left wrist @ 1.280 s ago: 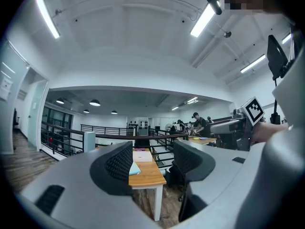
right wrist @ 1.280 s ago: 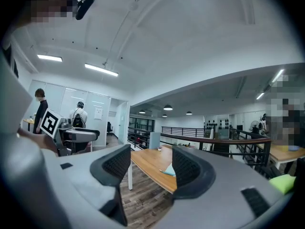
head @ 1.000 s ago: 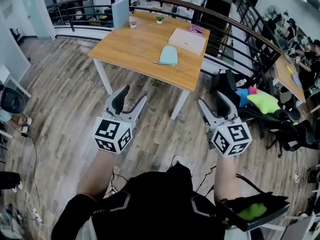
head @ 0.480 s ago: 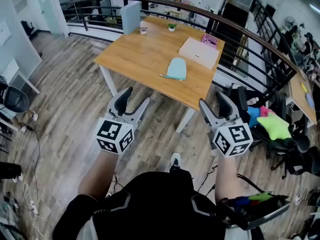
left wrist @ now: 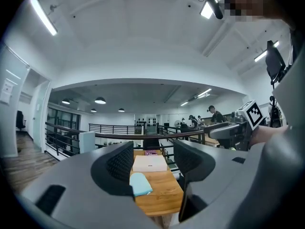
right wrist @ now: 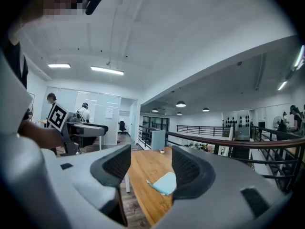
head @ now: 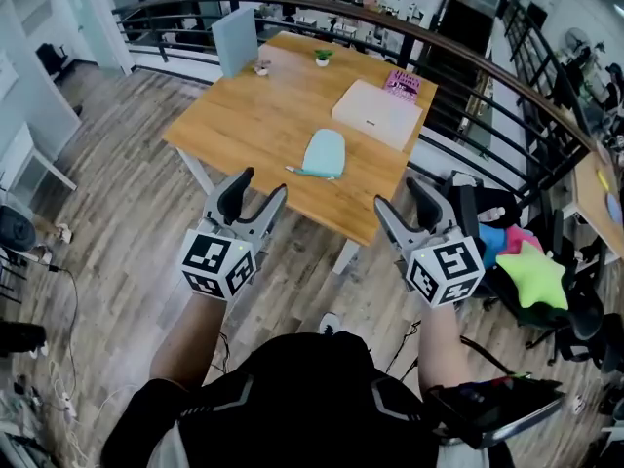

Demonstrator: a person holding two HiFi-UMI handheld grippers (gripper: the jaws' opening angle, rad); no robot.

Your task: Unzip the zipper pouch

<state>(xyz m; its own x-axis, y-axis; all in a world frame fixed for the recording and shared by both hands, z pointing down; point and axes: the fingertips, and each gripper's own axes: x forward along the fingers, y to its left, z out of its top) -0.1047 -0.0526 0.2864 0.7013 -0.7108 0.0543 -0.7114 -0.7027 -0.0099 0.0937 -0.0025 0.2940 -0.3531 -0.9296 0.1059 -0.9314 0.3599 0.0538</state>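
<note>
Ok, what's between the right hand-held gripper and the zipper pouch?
Only bare tabletop lies between the right hand-held gripper and the zipper pouch, seen in the head view and the right gripper view; its jaws stand apart, empty.

An open office mezzanine with a grey-brown plank floor. A light wooden table stands before a curved dark railing, under a white ceiling with strip lights.

The wooden table on white legs is sitting on a plank floor, with a light blue zipper pouch lying near its middle. A flat white box, pink book, tiny potted plant and pale blue panel are sitting farther back.
</note>
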